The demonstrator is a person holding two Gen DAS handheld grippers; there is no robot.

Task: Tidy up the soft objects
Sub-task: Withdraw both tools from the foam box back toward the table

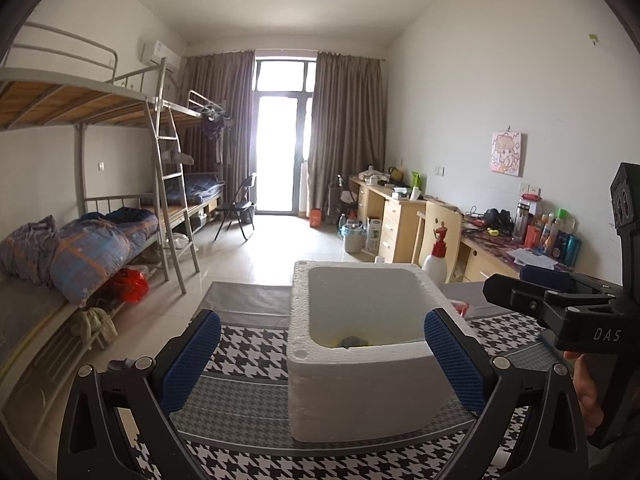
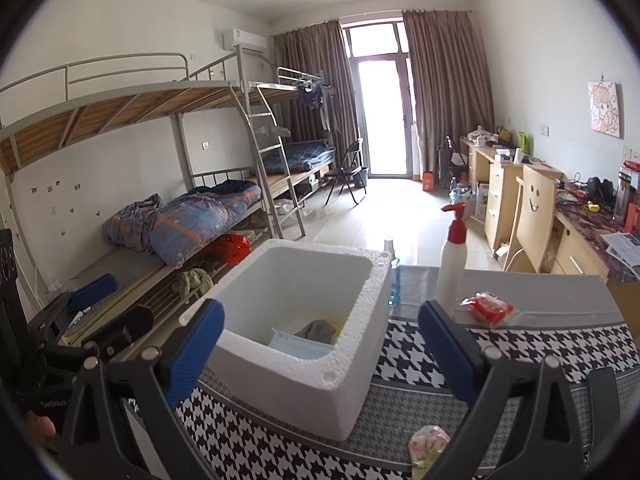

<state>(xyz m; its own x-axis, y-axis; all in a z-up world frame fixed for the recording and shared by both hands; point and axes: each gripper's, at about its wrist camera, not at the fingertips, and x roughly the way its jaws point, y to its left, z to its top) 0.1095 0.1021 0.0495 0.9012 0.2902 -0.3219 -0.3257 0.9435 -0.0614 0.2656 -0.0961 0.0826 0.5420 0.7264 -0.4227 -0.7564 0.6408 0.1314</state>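
Styrofoam box (image 2: 296,332) fills centre frame; red packet (image 2: 488,307) lies upper right of the wide-open, empty right gripper (image 2: 320,348), nearer than the left

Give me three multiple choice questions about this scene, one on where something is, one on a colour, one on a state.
1. Where does the red plastic packet lie?
A. inside the white foam box
B. on the patterned tablecloth, right of the box
C. on the floor

2. What colour is the pump on the white dispenser bottle?
A. red
B. green
C. black

3. How is the right gripper?
A. shut on a cloth
B. shut, holding nothing
C. open, holding nothing

Answers: 1 B, the packet rests on the cloth beside the white foam box. 2 A, its pump head is red. 3 C, its blue pads stand wide apart.
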